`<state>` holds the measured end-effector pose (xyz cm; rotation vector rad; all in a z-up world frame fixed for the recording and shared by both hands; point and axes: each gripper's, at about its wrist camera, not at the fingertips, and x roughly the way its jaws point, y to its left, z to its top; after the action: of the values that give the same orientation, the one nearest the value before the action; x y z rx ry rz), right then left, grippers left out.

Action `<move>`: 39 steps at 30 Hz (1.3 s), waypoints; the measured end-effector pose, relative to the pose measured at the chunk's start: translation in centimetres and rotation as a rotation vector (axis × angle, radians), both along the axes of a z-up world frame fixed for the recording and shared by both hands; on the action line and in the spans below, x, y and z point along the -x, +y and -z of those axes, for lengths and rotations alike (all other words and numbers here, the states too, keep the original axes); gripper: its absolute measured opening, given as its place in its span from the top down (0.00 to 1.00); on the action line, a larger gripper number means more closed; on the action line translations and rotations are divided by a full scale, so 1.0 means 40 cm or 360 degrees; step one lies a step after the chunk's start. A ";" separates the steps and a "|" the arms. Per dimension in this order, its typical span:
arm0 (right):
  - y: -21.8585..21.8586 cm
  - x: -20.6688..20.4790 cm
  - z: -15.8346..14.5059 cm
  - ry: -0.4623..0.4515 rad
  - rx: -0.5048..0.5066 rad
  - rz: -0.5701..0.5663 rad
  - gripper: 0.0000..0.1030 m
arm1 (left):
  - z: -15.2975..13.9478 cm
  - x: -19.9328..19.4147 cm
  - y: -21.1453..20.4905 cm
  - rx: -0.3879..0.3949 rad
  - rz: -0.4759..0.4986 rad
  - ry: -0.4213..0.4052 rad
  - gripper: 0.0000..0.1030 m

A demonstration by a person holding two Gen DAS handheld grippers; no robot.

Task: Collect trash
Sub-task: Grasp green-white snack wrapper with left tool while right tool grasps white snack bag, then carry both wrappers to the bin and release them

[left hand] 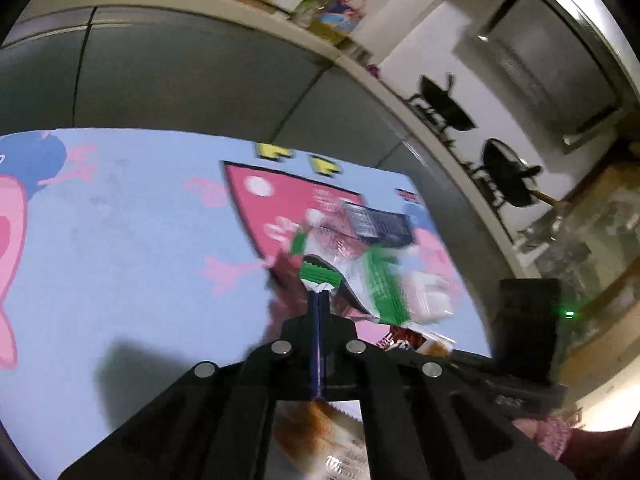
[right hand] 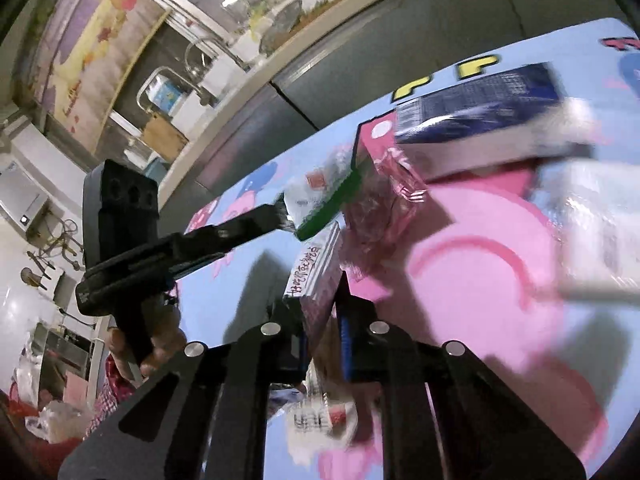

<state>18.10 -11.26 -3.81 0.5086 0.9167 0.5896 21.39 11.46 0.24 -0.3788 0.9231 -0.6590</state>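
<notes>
Tongs first: left tongs (left hand: 319, 294) pressed together, pinching the edge of one green-and-white wrapper (left hand: 380, 284). Right tongs (right hand: 320, 300) nip one pink snack packet (right hand: 316, 280) with handwriting on it. Beyond them, on the blue-and-pink cartoon counter (left hand: 140, 240), one clear crinkled wrapper (right hand: 380, 200), one dark blue box (right hand: 480, 100), one white packet (right hand: 600, 232), all clustered close.

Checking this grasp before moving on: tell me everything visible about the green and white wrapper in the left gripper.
The green and white wrapper is thin, glossy, crinkled plastic with a green serrated end. The left gripper is shut on that end. The rest trails rightward, blurred, over the blue and pink cartoon mat, against a dark blue carton.
</notes>
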 end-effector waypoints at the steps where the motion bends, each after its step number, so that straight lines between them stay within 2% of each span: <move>1: -0.021 0.019 -0.004 -0.0010 -0.0007 0.0012 0.90 | -0.013 0.022 -0.013 0.0009 0.0020 -0.0016 1.00; 3: -0.084 0.079 -0.010 -0.0025 -0.0031 0.0055 0.90 | -0.035 0.066 -0.048 0.0016 0.0080 -0.0042 1.00; 5: -0.141 0.125 -0.005 -0.0020 -0.0026 0.0109 0.90 | -0.049 0.096 -0.088 -0.0035 0.0116 -0.0063 0.99; 8: -0.210 0.182 0.003 -0.0024 0.0028 0.0190 0.90 | -0.048 0.095 -0.114 -0.0090 0.0105 -0.0040 0.98; 12: -0.265 0.236 0.016 -0.0026 0.0036 0.0264 0.90 | -0.037 0.094 -0.111 -0.0016 0.0065 0.0020 0.98; 18: -0.290 0.266 0.028 -0.0067 0.0115 0.0304 0.89 | -0.011 0.163 -0.133 0.0002 0.0092 0.0059 0.97; 20: -0.300 0.275 0.044 -0.0056 0.0163 0.0316 0.85 | 0.004 0.186 -0.137 -0.0035 0.0075 0.0090 0.76; 21: -0.298 0.272 0.050 -0.0043 0.0163 0.0319 0.84 | 0.014 0.199 -0.135 -0.0057 0.0049 0.0109 0.55; 22: -0.301 0.275 0.058 -0.0027 0.0153 0.0314 0.83 | 0.019 0.208 -0.135 -0.0057 0.0033 0.0112 0.44; 23: -0.304 0.278 0.065 -0.0014 0.0146 0.0308 0.80 | 0.025 0.217 -0.131 -0.0043 0.0028 0.0121 0.44; 24: -0.306 0.280 0.067 -0.0011 0.0146 0.0306 0.73 | 0.028 0.219 -0.131 -0.0032 0.0039 0.0132 0.44; 26: -0.310 0.288 0.068 -0.0023 0.0151 0.0304 0.66 | 0.040 0.220 -0.132 -0.0017 0.0046 0.0163 0.44; 29: -0.309 0.301 0.071 -0.0030 0.0156 0.0285 0.66 | 0.051 0.217 -0.141 -0.0032 0.0047 0.0182 0.44; 33: -0.308 0.324 0.075 -0.0032 0.0175 0.0273 0.58 | 0.064 0.208 -0.170 -0.0086 0.0066 0.0188 0.44; 35: -0.311 0.341 0.081 -0.0026 0.0191 0.0268 0.55 | 0.071 0.207 -0.187 -0.0130 0.0075 0.0189 0.54; 37: -0.319 0.357 0.090 -0.0013 0.0198 0.0261 0.55 | 0.084 0.205 -0.202 -0.0190 0.0089 0.0209 0.83; 38: -0.321 0.365 0.091 -0.0021 0.0192 0.0258 0.56 | 0.096 0.203 -0.212 -0.0241 0.0088 0.0237 0.84; 39: -0.322 0.373 0.092 -0.0028 0.0196 0.0248 0.58 | 0.103 0.205 -0.217 -0.0268 0.0083 0.0239 0.96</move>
<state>3.18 -24.13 -7.51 0.4582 0.8818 0.3933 13.21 2.79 -3.87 -0.2571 1.1265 -0.6014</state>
